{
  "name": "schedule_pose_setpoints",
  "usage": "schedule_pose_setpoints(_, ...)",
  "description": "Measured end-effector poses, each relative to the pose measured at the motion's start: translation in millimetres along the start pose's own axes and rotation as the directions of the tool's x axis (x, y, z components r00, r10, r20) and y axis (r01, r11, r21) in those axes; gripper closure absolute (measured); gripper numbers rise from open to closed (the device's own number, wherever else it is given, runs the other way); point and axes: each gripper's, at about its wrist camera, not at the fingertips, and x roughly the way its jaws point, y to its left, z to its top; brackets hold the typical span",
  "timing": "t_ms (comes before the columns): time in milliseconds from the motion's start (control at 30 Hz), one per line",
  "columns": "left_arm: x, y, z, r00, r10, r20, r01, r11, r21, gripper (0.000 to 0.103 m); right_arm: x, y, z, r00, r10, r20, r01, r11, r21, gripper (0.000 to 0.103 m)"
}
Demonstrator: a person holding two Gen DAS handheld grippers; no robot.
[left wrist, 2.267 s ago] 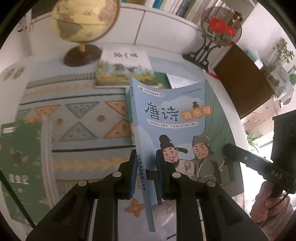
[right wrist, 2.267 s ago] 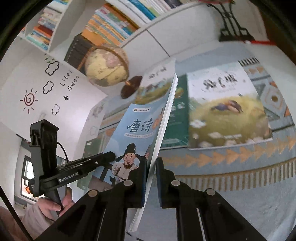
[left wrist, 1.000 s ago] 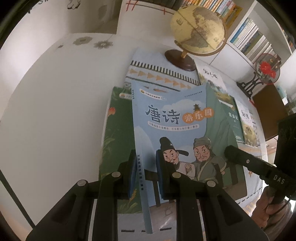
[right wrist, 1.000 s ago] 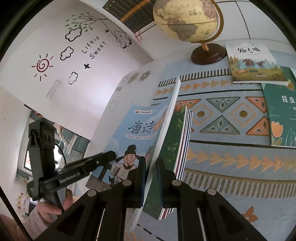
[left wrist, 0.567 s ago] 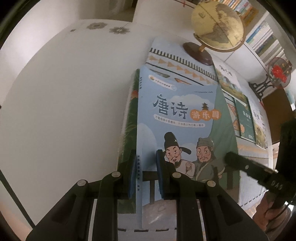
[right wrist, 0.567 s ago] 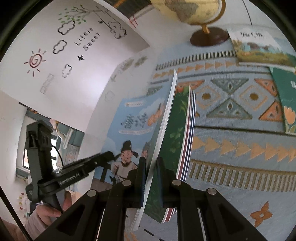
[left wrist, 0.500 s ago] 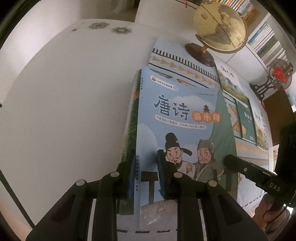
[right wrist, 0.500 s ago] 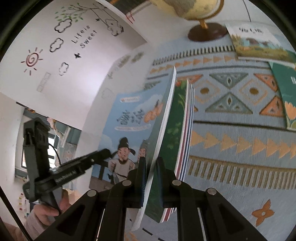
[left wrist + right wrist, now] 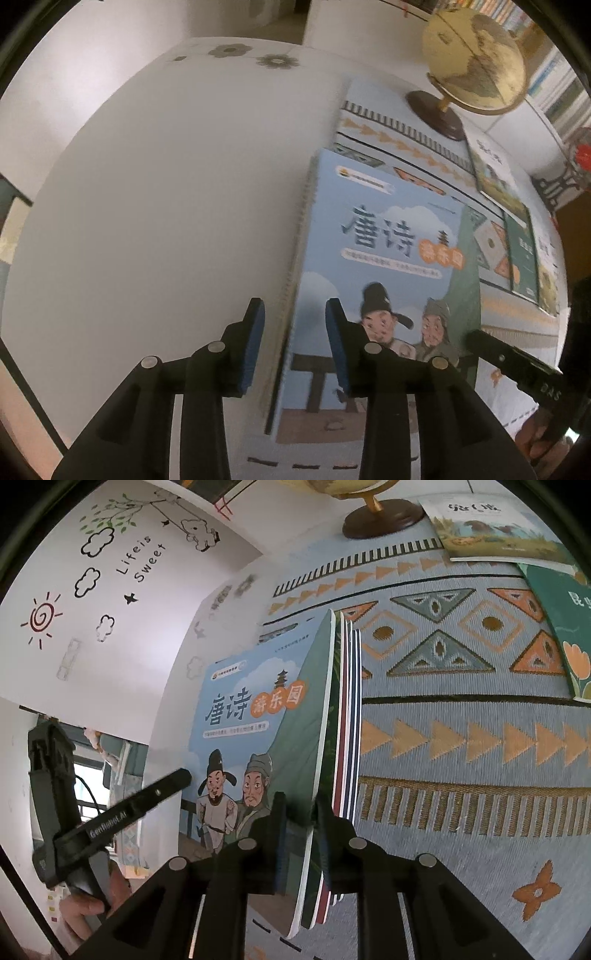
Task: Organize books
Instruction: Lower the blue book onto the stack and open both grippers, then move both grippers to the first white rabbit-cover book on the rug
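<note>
A blue book with two cartoon men on its cover lies on top of a small stack of books at the left end of the patterned mat. My left gripper is open, its fingers standing on either side of the book's spine edge without gripping it. My right gripper is shut on the blue book's right edge, just above the stack. The right gripper also shows at the lower right of the left wrist view.
A globe stands at the far end of the mat. More books lie flat on the patterned mat: a yellowish one near the globe and a green one to its right. White table lies left of the stack.
The blue book has come down onto the stack at the mat's left end. My left gripper has opened and let go of its spine. My right gripper still holds it.
</note>
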Motion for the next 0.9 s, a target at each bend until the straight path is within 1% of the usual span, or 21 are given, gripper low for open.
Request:
schedule_pose_setpoints(67,-2.9,1.3,4.2,1.0,0.006,0.0,-0.006,1.0,-0.008,0.072,-2.2,-2.5,1.5,1.0,-0.02,-0.004,0.02,1.0,0.008,0.088)
schedule_pose_setpoints(133,-8.3,-0.9,7.4,1.0,0.006,0.012,-0.006,1.0,-0.011,0.072,-7.5,-9.9,2.8,0.998,-0.06,-0.008,0.06,0.998,0.027,0.087)
schedule_pose_setpoints(233,-16.4,-18.7,15.6,0.999,-0.007,0.033,0.007,1.0,0.01,0.072,-27.2,-32.3,3.4,0.997,-0.073,0.006,0.072,0.995,0.074,0.087)
schedule_pose_setpoints(300,-21.2,-38.5,21.5,0.998,-0.037,0.044,0.035,0.999,0.036,0.07,-43.7,-50.4,3.6,0.996,-0.088,0.022,0.085,0.991,0.103,0.087)
schedule_pose_setpoints(400,-21.6,-81.3,29.5,0.996,-0.078,0.044,0.074,0.992,0.098,0.068,-74.7,-85.6,5.1,0.992,-0.119,0.053,0.109,0.982,0.157,0.087)
schedule_pose_setpoints(500,-12.0,-139.9,34.3,0.99,-0.14,0.016,0.136,0.977,0.165,0.062,-109.8,-126.6,4.2,0.983,-0.155,0.094,0.13,0.965,0.229,0.087)
schedule_pose_setpoints(533,-9.1,-157.6,33.8,0.988,-0.155,0.006,0.152,0.971,0.183,0.057,-120.8,-139.7,3.7,0.981,-0.163,0.107,0.131,0.959,0.252,0.086)
schedule_pose_setpoints(600,2.0,-204.1,33.2,0.981,-0.191,-0.021,0.19,0.955,0.229,0.043,-147.9,-170.3,3.4,0.972,-0.188,0.141,0.139,0.944,0.3,0.086)
schedule_pose_setpoints(633,6.3,-221.7,31.8,0.979,-0.202,-0.028,0.202,0.948,0.244,0.033,-162.4,-184.5,2.0,0.966,-0.202,0.16,0.143,0.938,0.317,0.086)
schedule_pose_setpoints(667,11.2,-243.6,29.2,0.977,-0.209,-0.033,0.211,0.943,0.258,0.032,-177.4,-197.4,0.7,0.958,-0.224,0.182,0.156,0.932,0.326,0.086)
schedule_pose_setpoints(700,17.1,-263.5,27.9,0.975,-0.217,-0.043,0.221,0.937,0.271,0.032,-191.9,-206.9,-0.9,0.942,-0.257,0.215,0.177,0.927,0.332,0.085)
schedule_pose_setpoints(733,24.3,-286.5,25.4,0.971,-0.231,-0.063,0.239,0.928,0.285,0.032,-207.1,-216.1,-4.6,0.922,-0.292,0.255,0.197,0.92,0.339,0.076)
schedule_pose_setpoints(767,31.1,-307.8,22.1,0.966,-0.243,-0.083,0.257,0.919,0.3,0.032,-224.5,-230.0,-5.8,0.902,-0.32,0.289,0.213,0.914,0.346,0.055)
schedule_pose_setpoints(800,37.7,-327.2,18.9,0.963,-0.249,-0.099,0.268,0.91,0.316,0.032,-234.5,-240.5,-4.1,0.894,-0.334,0.299,0.224,0.91,0.347,0.045)
schedule_pose_setpoints(833,46.6,-353.4,14.9,0.962,-0.248,-0.114,0.273,0.9,0.341,0.032,-244.2,-250.7,-1.3,0.885,-0.35,0.308,0.238,0.908,0.346,0.04)
schedule_pose_setpoints(867,50.1,-366.8,10.9,0.961,-0.248,-0.119,0.274,0.894,0.354,0.032,-253.3,-261.0,1.6,0.874,-0.364,0.321,0.252,0.906,0.339,0.04)
schedule_pose_setpoints(900,55.2,-383.0,7.5,0.96,-0.251,-0.124,0.279,0.887,0.368,0.032,-260.4,-271.0,7.0,0.871,-0.366,0.328,0.257,0.908,0.33,0.04)
